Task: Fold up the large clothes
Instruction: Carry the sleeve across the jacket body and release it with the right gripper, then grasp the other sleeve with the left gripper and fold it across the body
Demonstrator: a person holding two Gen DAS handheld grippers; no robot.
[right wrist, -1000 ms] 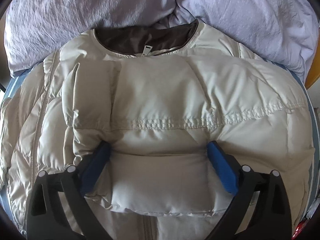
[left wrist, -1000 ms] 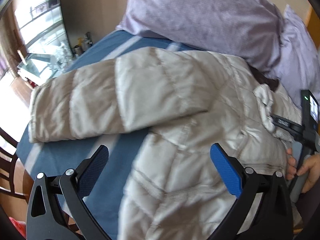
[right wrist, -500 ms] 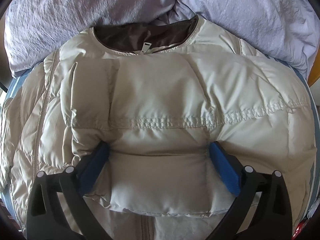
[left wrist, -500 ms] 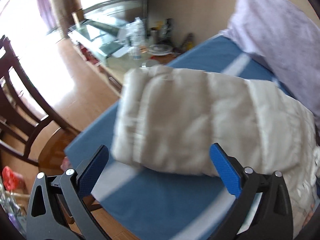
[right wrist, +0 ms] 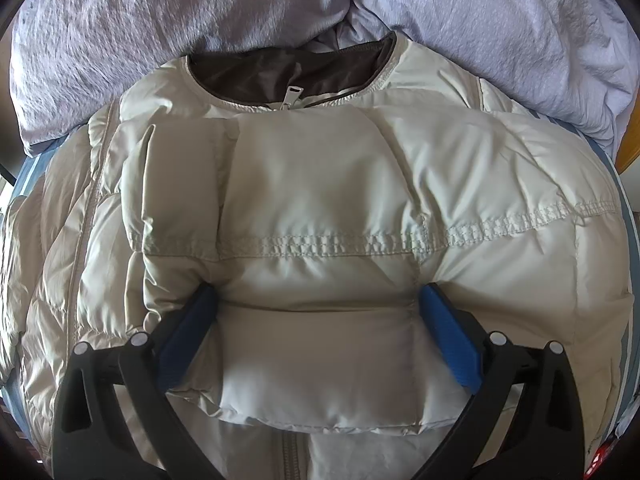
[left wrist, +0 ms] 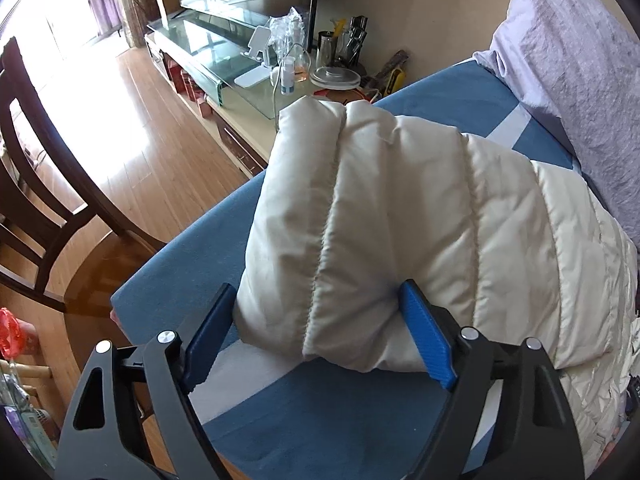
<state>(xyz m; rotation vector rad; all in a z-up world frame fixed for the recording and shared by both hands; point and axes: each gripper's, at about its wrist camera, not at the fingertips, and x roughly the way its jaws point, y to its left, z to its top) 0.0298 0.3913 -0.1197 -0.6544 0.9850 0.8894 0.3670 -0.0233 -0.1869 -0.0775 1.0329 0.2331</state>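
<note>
- The cream padded jacket point(right wrist: 320, 208) lies spread on the blue bed point(left wrist: 304, 432), its collar toward the lilac pillows point(right wrist: 500, 20).
- The left gripper point(left wrist: 316, 332) has just been closing; its blue pads press the cuff end of the outstretched sleeve point(left wrist: 360, 232).
- The right gripper point(right wrist: 320, 332) squeezes the other sleeve point(right wrist: 316, 360), folded across the chest.
</note>
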